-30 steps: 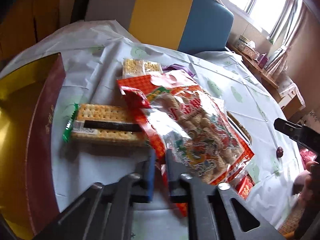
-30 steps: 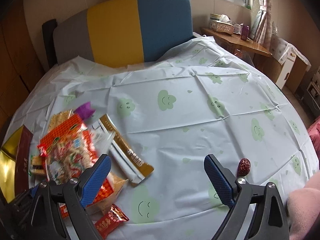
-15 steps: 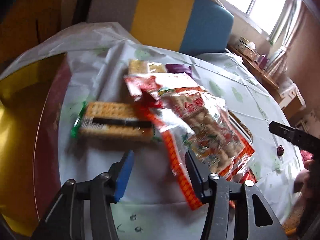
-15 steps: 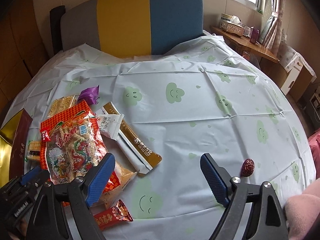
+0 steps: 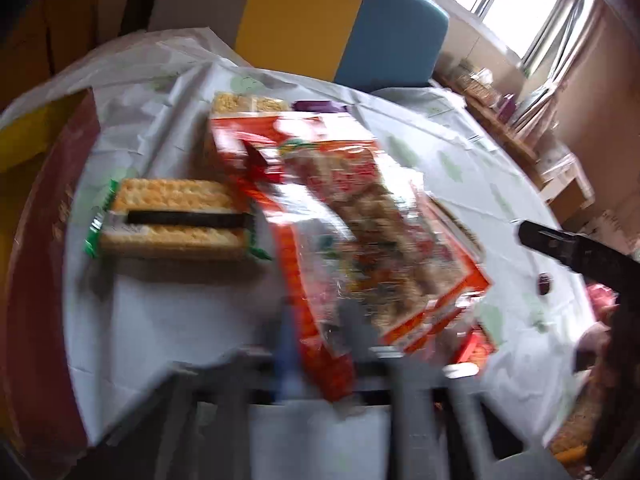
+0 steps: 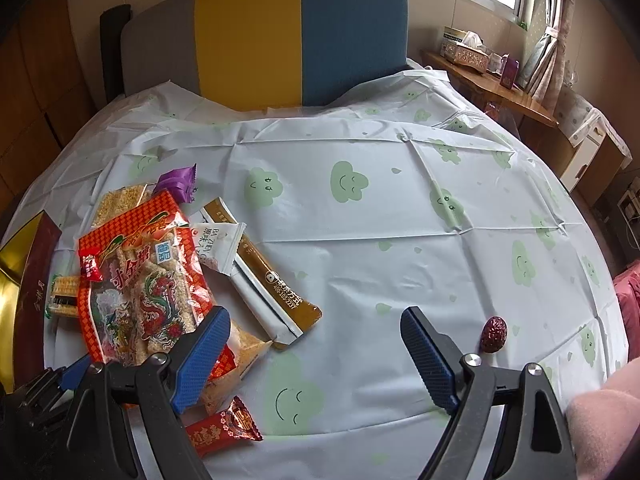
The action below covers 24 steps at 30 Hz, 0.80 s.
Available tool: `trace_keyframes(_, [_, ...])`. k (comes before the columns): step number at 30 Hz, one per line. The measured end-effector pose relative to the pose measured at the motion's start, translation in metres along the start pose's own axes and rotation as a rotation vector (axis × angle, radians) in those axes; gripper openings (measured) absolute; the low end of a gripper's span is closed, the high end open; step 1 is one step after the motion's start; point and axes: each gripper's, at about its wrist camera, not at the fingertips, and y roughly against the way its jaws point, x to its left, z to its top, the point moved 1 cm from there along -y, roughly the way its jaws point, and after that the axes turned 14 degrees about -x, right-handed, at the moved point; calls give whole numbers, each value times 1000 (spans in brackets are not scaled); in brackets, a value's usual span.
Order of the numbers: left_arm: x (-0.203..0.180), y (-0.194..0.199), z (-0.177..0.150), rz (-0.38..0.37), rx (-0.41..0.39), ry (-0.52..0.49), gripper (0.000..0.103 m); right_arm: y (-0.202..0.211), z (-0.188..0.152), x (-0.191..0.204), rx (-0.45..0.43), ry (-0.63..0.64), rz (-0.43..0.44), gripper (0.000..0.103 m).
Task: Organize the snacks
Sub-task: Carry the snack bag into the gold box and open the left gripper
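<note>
A large red-and-clear bag of puffed sticks [image 6: 136, 292] lies flat at the bench's 9 o'clock edge, overlapping a cracker pack [image 5: 176, 220], beside brown-white sachets [image 6: 272, 284]; a red date [image 6: 493, 334] sits at 4 o'clock.

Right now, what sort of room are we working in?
Probably a home living or dining room: a round table under a cloud-print tablecloth, a yellow-and-blue sofa behind it, and a curtained window over a wooden side table with a tissue box.

Beside the red-and-gold box [image 6: 34, 276] on the worktop [image 6: 360, 240]: one large red rice-cracker bag [image 6: 136, 280], one cracker pack [image 5: 176, 218], one purple candy [image 6: 178, 182], two long sachets [image 6: 276, 292], one small red packet [image 6: 224, 426], and one red date [image 6: 494, 334] well apart from the box.
</note>
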Motion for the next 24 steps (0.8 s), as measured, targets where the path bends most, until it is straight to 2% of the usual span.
trace_keyframes(3, [3, 15, 12, -26, -30, 21, 0, 0, 1, -1, -4, -6, -4, 89])
trace_keyframes(6, [-2, 35, 28, -47, -80, -16, 0, 2, 2, -1, -15, -4, -3, 89])
trace_keyframes(13, [-10, 77, 77, -142, -175, -27, 0, 5, 2, 1, -28, 11, -2, 89])
trace_keyframes(15, [-14, 82, 82, -140, -195, -51, 0, 5, 2, 2, -29, 19, -3, 89])
trace_keyframes(17, [-14, 84, 79, -108, -204, -101, 0, 5, 1, 2, -29, 25, -6, 89])
trace_keyframes(19, [-13, 83, 70, -115, -176, -134, 0, 6, 1, 3, -27, 28, -5, 89])
trace_keyframes(21, [-16, 83, 59, -67, -190, -203, 1, 6, 0, 4, -27, 33, -8, 89])
trace_keyframes(24, [-24, 76, 44, -65, -166, -309, 7, 6, -1, 3, -18, 26, -4, 89])
